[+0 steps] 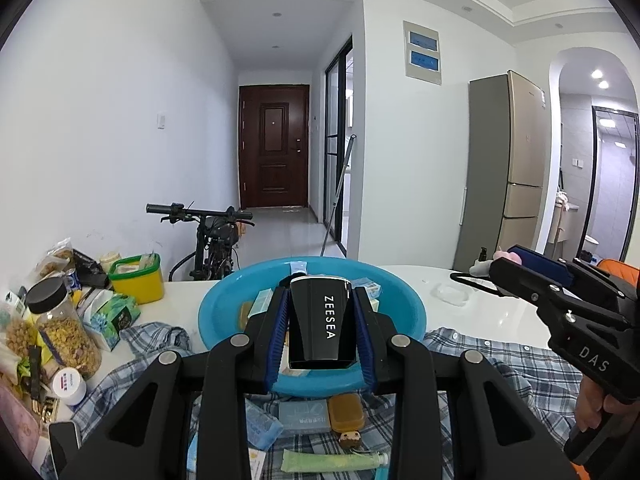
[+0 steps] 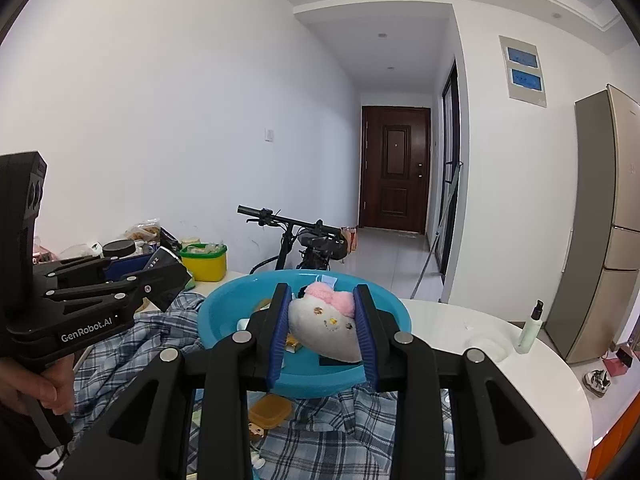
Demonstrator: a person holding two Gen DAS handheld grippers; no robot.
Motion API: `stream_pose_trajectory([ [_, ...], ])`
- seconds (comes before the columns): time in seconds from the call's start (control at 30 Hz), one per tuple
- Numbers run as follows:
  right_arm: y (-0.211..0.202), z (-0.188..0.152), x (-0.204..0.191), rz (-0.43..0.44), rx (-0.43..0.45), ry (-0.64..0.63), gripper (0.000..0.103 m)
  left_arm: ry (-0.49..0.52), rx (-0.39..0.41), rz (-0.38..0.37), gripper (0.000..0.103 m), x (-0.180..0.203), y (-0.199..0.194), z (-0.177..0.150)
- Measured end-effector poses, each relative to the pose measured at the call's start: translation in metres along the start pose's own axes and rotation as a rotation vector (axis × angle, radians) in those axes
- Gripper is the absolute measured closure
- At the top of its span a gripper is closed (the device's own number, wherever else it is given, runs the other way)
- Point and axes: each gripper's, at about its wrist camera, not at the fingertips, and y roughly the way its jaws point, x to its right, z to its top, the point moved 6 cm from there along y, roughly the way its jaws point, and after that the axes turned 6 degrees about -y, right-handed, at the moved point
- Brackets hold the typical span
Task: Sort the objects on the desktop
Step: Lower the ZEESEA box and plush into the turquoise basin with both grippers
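Observation:
My left gripper (image 1: 320, 298) is shut on a black ZEESEA box (image 1: 322, 326), held above the blue basin (image 1: 408, 300). The basin holds several small packets. My right gripper (image 2: 323, 292) is shut on a white plush toy with a pink bow (image 2: 324, 322), also over the blue basin (image 2: 400, 316). In the left wrist view the right gripper (image 1: 516, 264) shows at the right edge with the plush toy (image 1: 505, 256) in its jaws. In the right wrist view the left gripper (image 2: 168, 272) shows at the left, gripping the black box (image 2: 170, 280).
A plaid shirt (image 1: 500, 364) lies on the white table (image 1: 480, 312) under small items: an amber box (image 1: 346, 412), a green tube (image 1: 332, 460). Jars (image 1: 64, 328), a yellow tub (image 1: 138, 278) and snack bags crowd the left. A pump bottle (image 2: 532, 328) stands at the right. A bicycle (image 1: 212, 236) is behind.

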Motion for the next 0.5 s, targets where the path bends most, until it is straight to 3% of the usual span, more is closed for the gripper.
stream_pose_trajectory([
  [0.23,0.018,0.007,0.006,-0.010,0.002,-0.011,0.073,-0.015,-0.030,-0.004,0.069,-0.007,0.036,0.007],
  [0.5,0.052,0.028,0.018,-0.010,0.002,-0.002,0.073,-0.024,-0.008,0.000,0.069,-0.020,0.072,0.023],
])
